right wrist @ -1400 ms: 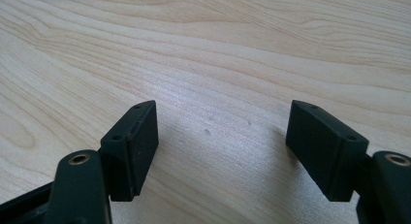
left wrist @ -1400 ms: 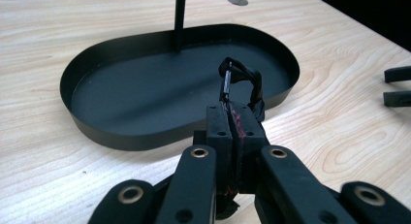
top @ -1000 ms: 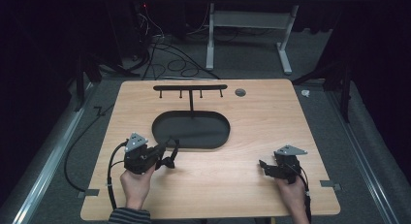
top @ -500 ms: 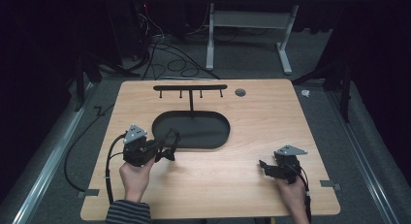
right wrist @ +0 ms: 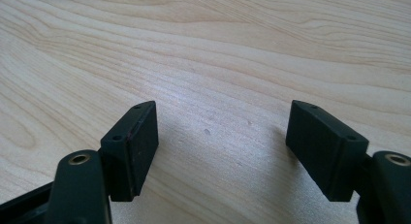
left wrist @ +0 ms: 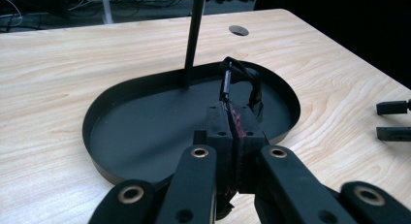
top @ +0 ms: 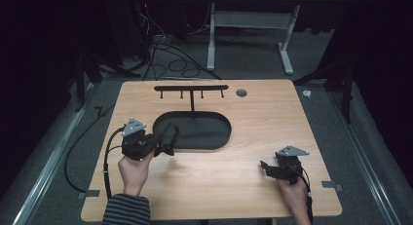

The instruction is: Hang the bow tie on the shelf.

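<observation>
At about eight o'clock on the wooden table (top: 243,137), the left gripper (top: 168,140) had its jaws pressed together on a small black loop (left wrist: 241,88), perhaps a strap or clip, too dark to name surely. From the left gripper view the loop stood up past the pads (left wrist: 249,127), held above the black oval tray (left wrist: 121,151) near that tray's four o'clock side, with a trace of red showing between the pads. A thin black post (left wrist: 194,35) rose from the tray's rim at twelve o'clock, carrying a bar with hooks (top: 191,88) seen from the high view. Toward four o'clock on the table, well apart from the tray, the right gripper (top: 265,167) sat low over bare wood, its jaws spread wide with nothing between the pads (right wrist: 138,146). A striped sleeve (top: 125,210) showed at the table's six o'clock edge.
</observation>
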A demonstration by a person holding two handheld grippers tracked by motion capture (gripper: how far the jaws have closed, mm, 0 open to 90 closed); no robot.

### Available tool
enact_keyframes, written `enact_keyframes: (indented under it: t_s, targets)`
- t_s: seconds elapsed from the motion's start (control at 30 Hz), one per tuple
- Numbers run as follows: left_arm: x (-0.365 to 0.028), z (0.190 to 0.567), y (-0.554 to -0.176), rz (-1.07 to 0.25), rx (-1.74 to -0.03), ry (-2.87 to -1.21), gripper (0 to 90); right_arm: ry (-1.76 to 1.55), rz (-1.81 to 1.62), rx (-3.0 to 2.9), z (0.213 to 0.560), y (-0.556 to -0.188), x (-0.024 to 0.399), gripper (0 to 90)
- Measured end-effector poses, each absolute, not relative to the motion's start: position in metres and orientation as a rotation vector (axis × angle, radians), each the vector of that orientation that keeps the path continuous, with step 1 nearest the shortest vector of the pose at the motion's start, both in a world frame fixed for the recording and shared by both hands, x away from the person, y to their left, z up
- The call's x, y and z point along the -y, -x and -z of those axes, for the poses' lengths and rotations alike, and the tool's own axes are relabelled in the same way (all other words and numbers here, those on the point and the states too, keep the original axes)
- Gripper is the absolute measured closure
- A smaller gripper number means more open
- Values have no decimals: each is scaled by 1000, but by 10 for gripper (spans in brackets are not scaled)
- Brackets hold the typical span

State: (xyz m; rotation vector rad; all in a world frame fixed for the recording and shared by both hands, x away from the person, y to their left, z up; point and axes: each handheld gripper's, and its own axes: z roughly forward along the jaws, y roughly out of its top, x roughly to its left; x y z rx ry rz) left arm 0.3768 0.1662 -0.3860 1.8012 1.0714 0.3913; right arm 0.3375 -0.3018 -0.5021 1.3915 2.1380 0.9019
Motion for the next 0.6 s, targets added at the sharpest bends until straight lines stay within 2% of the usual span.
enact_keyframes:
  t_s: [0.6]
  targets:
    - [-170, 369, -400, -442, -1084, -1777, 880, -1389, -902, -2137, 502, -338, 302, 287]
